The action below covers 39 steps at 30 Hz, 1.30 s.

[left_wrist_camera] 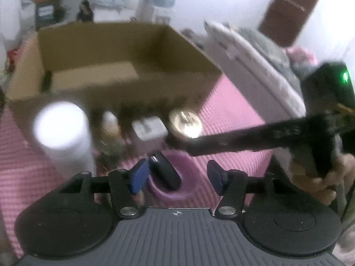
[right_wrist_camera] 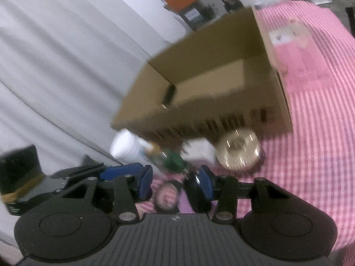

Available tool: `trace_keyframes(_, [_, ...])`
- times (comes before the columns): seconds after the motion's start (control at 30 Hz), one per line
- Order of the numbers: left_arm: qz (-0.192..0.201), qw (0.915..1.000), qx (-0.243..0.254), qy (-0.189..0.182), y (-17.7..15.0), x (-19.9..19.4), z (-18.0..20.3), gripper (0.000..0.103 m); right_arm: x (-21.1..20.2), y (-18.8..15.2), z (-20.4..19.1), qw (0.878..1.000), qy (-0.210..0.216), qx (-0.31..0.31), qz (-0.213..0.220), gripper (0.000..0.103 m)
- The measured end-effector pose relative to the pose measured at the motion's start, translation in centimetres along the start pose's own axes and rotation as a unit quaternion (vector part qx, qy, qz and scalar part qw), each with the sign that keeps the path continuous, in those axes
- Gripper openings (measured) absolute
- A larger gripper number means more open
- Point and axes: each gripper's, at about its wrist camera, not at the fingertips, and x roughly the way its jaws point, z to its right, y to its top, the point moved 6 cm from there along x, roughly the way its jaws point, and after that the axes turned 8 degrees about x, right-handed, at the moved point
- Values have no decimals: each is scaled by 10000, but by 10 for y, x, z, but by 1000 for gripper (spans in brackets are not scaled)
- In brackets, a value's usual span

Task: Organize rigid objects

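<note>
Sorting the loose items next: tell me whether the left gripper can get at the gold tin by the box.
Probably not directly: the right gripper reaches across in front of the gold tin, blocking the left gripper, whose open jaws hang over a dark object in a purple dish.

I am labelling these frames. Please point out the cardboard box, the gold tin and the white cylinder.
box (left_wrist_camera: 124, 75): left wrist view, on its inner floor.
gold tin (right_wrist_camera: 238, 153): right wrist view, on its shiny lid.
white cylinder (left_wrist_camera: 61, 125): left wrist view, on its top face.

A round tin (left_wrist_camera: 185, 123) and a white cylinder (left_wrist_camera: 62, 130) stand before the cardboard box (left_wrist_camera: 115, 51).
</note>
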Motion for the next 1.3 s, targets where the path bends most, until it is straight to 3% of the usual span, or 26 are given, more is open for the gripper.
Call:
trace_keyframes(0.27, [-410, 9976, 470, 284, -15, 30, 17, 39, 31, -9, 11, 9996, -201, 62, -204, 34])
trace_keyframes(0.4, [-565, 9960, 545, 431, -18, 40, 13, 38, 43, -9, 13, 9989, -368, 8, -281, 33])
trace_keyframes(0.8, [-572, 9962, 443, 495, -16, 52, 10, 37, 55, -8, 18, 9984, -406, 87, -379, 29])
trace_keyframes(1.0, [-555, 9967, 326, 489, -14, 68, 8, 37, 56, -12, 24, 9982, -209, 307, -473, 18])
trace_keyframes(1.3, [-331, 9967, 450, 588, -10, 48, 13, 30, 43, -11, 17, 9988, -114, 397, -281, 17])
